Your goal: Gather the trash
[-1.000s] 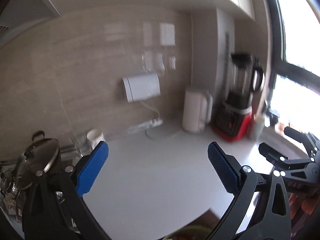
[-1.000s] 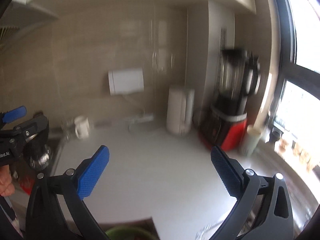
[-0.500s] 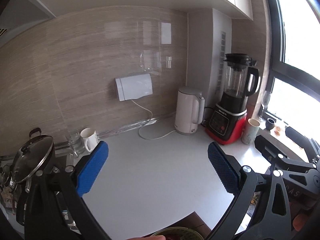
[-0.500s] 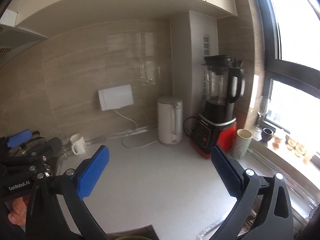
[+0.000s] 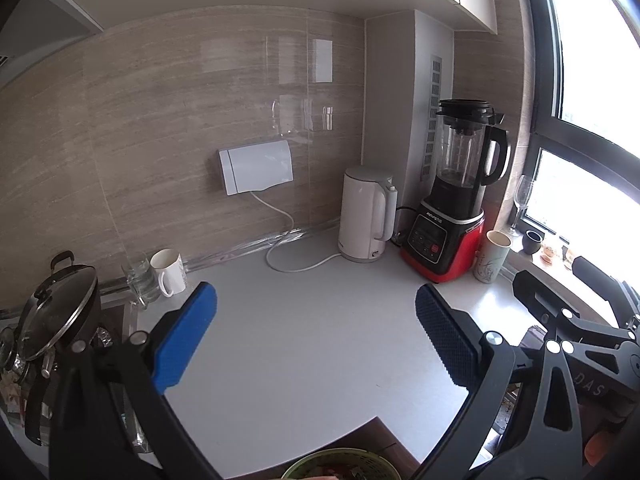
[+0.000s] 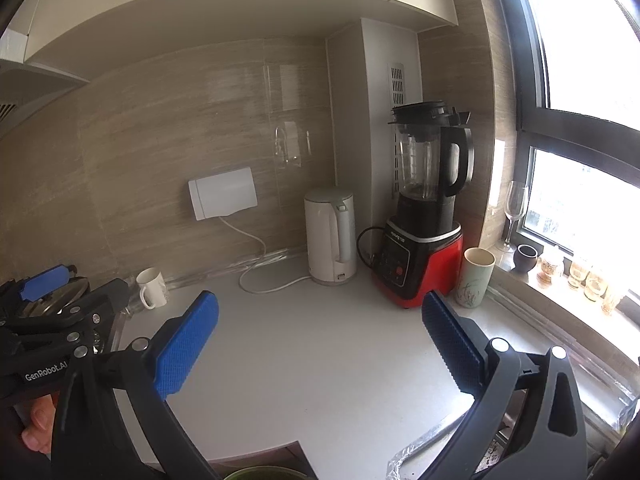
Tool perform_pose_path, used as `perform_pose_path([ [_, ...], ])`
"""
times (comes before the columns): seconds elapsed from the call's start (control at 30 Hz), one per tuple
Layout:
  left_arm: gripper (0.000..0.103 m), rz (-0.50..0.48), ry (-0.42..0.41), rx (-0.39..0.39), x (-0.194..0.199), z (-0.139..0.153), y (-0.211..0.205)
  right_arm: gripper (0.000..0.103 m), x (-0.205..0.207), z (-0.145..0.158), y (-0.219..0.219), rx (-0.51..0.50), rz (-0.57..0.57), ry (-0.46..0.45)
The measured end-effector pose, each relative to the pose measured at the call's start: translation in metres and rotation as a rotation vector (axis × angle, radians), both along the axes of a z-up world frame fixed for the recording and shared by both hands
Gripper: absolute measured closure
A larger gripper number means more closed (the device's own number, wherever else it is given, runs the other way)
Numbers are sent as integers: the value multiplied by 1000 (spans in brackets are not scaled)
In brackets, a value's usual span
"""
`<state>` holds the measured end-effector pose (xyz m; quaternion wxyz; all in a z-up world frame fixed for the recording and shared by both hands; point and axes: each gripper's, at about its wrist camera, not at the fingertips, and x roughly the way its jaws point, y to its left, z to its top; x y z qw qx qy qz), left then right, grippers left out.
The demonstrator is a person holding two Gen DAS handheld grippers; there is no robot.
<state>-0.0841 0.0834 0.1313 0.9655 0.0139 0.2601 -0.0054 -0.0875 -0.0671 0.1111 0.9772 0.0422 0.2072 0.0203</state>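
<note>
Behind both gaping tools (image 5: 316,336), kettle (image 5: 366,214), blender (image 5: 456,200).

Left gripper (image 5: 316,340) and right gripper (image 6: 320,344): black frames, blue textured pads (image 5: 186,340), silver screws, white "GenRobot.AI" lettering.

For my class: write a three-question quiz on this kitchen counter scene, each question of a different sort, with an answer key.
1. True or false: the left hand-held gripper is shut on a piece of trash.
2. Multiple choice: what stands directly between the white kettle and the tall pale cup? A) a toaster B) the red-based blender C) a plate
3. Fill in: the white mug stands beside a clear ____.

Key: 1. False: both it and the right hand-held gripper are open and hold nothing. 2. B. 3. glass.
</note>
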Motion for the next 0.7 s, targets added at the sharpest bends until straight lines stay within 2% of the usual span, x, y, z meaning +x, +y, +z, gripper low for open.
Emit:
perform_pose_path([
  [0.7,8,4,3,5,-2,-3,3,2,-6,1,3,30,12,-2],
])
